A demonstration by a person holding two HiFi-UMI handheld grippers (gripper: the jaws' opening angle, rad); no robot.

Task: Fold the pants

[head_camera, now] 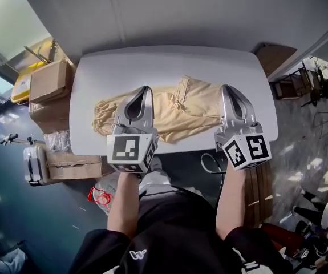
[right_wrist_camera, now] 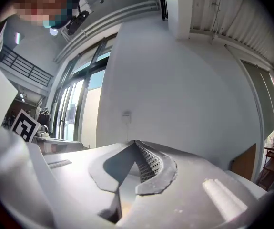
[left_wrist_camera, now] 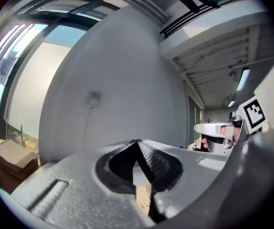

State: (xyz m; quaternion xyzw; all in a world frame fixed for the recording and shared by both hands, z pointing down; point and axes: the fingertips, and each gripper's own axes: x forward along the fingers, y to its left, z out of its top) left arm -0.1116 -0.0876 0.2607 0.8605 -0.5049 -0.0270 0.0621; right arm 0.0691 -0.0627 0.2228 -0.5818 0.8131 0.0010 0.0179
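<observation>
Beige pants [head_camera: 181, 110] lie crumpled across the white table [head_camera: 95, 73], waistband toward the left. Both grippers hover above the table's near edge, pointing level at the far wall. My left gripper [head_camera: 147, 88] is over the left part of the pants, its jaws shut with nothing between them. My right gripper [head_camera: 227, 87] is over the pants' right end, also shut and empty. In the left gripper view the shut jaws [left_wrist_camera: 137, 142] show a sliver of beige cloth [left_wrist_camera: 141, 197] below them. The right gripper view shows shut jaws [right_wrist_camera: 136, 143] against the grey wall.
Cardboard boxes [head_camera: 49, 81] and a silver case [head_camera: 33, 163] stand on the floor left of the table. A wooden board [head_camera: 275, 56] and chairs [head_camera: 300, 84] are at the right. A cable [head_camera: 209, 163] lies by the person's feet.
</observation>
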